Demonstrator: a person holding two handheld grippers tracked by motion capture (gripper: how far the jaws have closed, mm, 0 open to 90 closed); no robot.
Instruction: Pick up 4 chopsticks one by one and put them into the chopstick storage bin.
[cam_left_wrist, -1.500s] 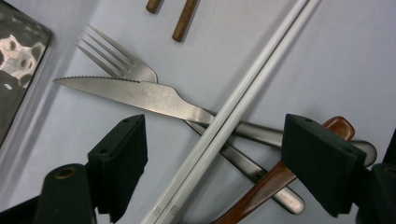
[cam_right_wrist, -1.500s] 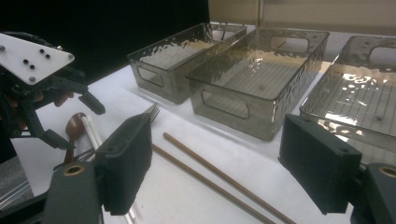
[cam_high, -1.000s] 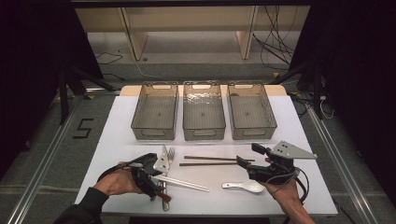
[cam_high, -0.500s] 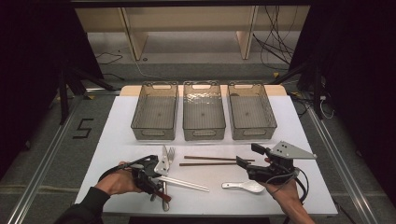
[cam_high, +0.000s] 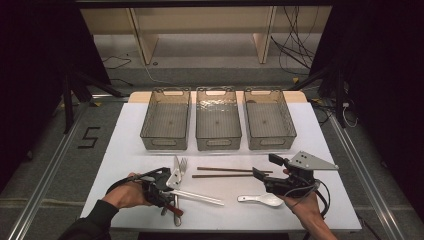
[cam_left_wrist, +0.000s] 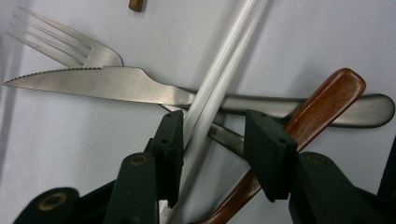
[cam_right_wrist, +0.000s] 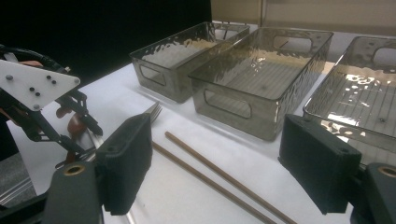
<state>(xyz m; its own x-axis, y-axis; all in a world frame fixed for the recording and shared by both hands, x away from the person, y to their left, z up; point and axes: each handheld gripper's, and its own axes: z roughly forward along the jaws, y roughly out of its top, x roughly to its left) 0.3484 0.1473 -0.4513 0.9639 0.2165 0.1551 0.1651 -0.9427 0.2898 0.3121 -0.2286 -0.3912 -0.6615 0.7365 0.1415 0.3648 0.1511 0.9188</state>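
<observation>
From the high view, your left claw (cam_high: 167, 192) sits over the cutlery heap at the bench's (cam_high: 125, 145) near left; your right claw (cam_high: 264, 175) hovers wide open, empty. In the left gripper view, the jaws have just been closing around the white chopsticks (cam_left_wrist: 219, 79), not yet pinching. They're light, stiff, slick: squeeze mid-shaft. In the right gripper view, nothing lies between the jaws.

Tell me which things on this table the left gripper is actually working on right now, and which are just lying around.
In hand:
- left gripper, its jaws have just been closing around the white chopsticks, not yet pinching
- knife, fork and wooden-handled utensil crossed in the same pile

Lying about:
- brown chopsticks
- white spoon
- three clear bins
- right gripper, open, idle
</observation>
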